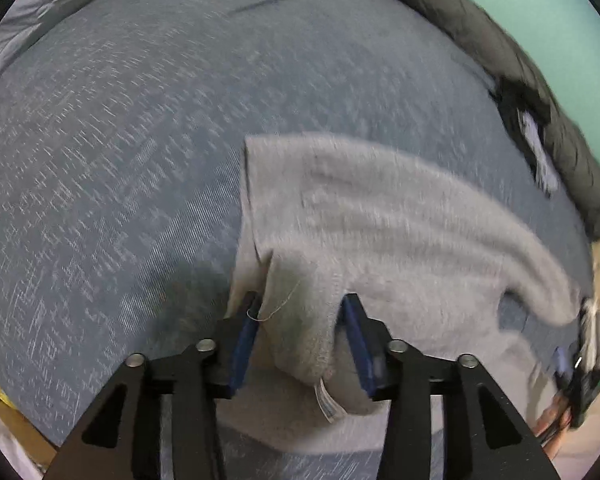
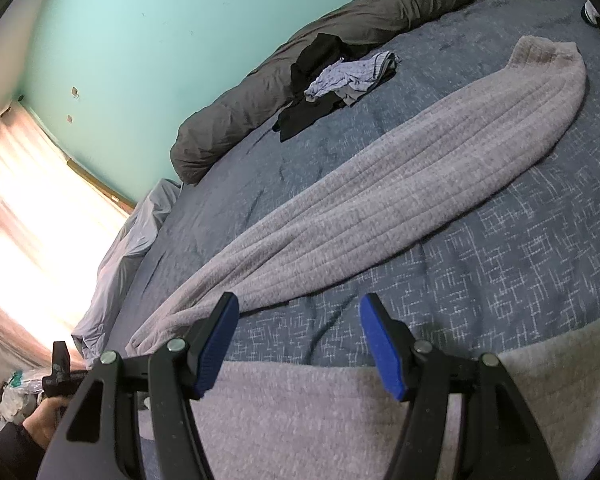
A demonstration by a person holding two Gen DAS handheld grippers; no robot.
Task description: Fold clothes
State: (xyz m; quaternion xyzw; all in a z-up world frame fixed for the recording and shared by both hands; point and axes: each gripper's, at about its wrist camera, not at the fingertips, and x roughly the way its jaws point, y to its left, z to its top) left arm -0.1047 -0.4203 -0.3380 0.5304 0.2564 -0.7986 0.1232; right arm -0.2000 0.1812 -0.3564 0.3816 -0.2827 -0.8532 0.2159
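Free room: bare blue bedspread point(image 1: 112, 152) from 9 to 12 o'clock of the left gripper point(image 1: 300, 312), nothing lying on it. Blocked at 1–3 o'clock: dark rolled duvet point(image 1: 512, 68) along the far bed edge by the teal wall point(image 2: 148, 40). Grey sweater point(image 1: 380, 216) fills 12 to 3 close in, a fold bunched between its jaws.

Right gripper point(image 2: 298, 320): jaws apart over bare bedspread, clear gap at 12. Sweater sleeve point(image 2: 420, 184) crosses 10 to 1 o'clock. Beyond it, pile of black and pale clothes point(image 2: 340, 76) against the duvet at 12.
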